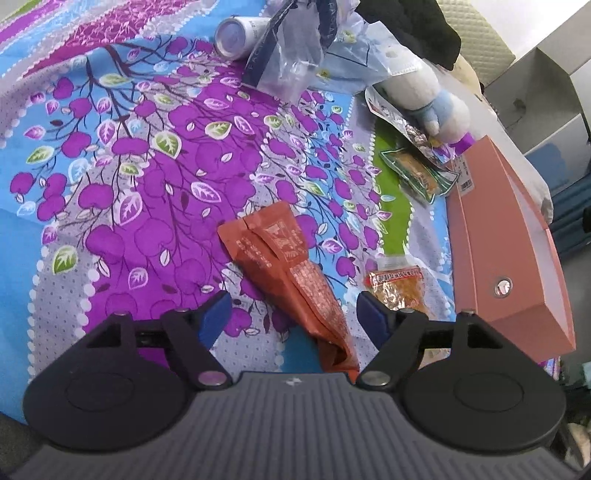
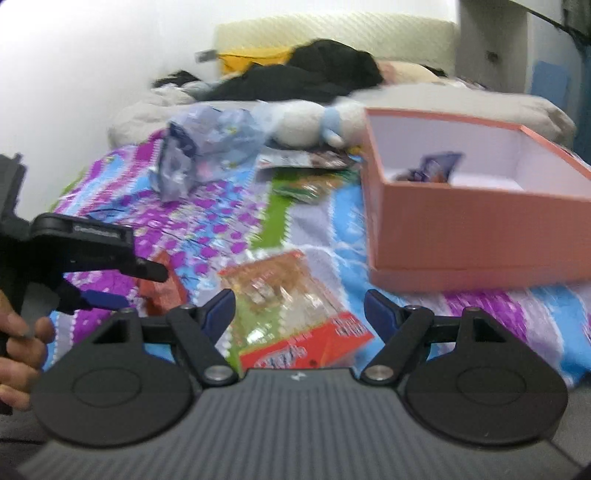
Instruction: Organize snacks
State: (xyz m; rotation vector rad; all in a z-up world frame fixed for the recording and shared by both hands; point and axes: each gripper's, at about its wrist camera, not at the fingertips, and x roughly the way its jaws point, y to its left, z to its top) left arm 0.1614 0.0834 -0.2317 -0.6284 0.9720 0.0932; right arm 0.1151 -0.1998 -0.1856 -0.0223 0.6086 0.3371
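Note:
My left gripper [image 1: 293, 314] is open, low over a long orange snack pouch [image 1: 286, 273] that lies between its fingers on the flowered bedsheet. A small clear-and-red snack packet [image 1: 397, 286] lies just right of it. A green packet [image 1: 417, 173] and a foil packet [image 1: 402, 123] lie farther back. My right gripper [image 2: 299, 314] is open, over the clear-and-red packet [image 2: 295, 314]. The pink box [image 2: 476, 225] stands open at the right with a blue packet [image 2: 436, 168] inside. The left gripper also shows in the right wrist view [image 2: 118, 284].
A white and blue plush toy [image 1: 428, 99], crumpled clear plastic bags [image 1: 295, 55] and a lying can [image 1: 236, 35] are at the back of the bed. Dark clothes [image 2: 303, 77] and a pillow lie by the headboard. The pink box [image 1: 513, 258] sits near the bed's right edge.

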